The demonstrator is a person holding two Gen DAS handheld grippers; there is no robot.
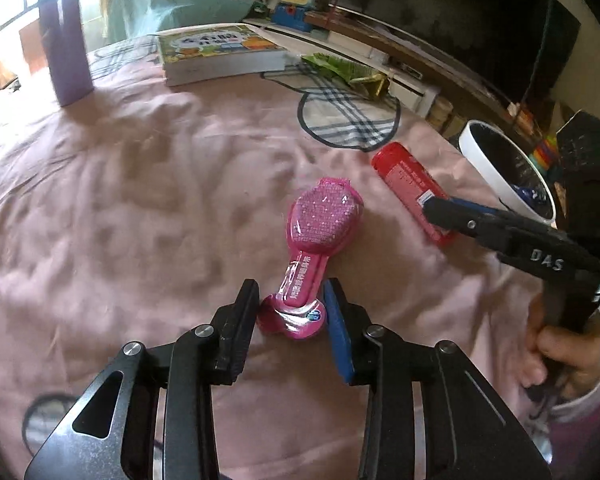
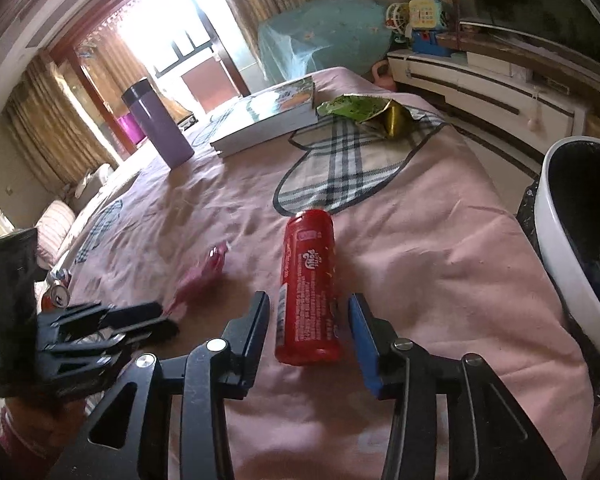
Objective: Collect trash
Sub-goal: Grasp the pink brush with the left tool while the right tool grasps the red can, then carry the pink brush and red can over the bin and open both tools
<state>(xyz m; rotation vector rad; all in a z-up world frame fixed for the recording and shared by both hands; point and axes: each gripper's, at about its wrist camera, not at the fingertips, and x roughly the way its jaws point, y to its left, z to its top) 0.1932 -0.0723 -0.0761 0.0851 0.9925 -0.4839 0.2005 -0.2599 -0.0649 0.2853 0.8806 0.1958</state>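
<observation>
A pink plastic package [image 1: 314, 252] lies on the pink cloth; it also shows in the right wrist view [image 2: 204, 276]. My left gripper [image 1: 291, 304] is open, its fingers either side of the package's near end without touching. A red tube-shaped can [image 2: 306, 284] lies on its side; it also shows in the left wrist view [image 1: 412, 188]. My right gripper [image 2: 308, 312] is open, straddling the can's near half. A white bin with a black liner [image 2: 560, 240] stands at the right edge; it also shows in the left wrist view [image 1: 496, 168]. A green and gold wrapper [image 2: 360, 114] lies at the far side.
A purple tumbler [image 2: 156, 128] stands far left. A thick book [image 2: 268, 120] lies beside it. A plaid heart-shaped cloth [image 2: 352, 164] lies beyond the red can. A white cabinet [image 2: 480, 88] with toys runs along the right.
</observation>
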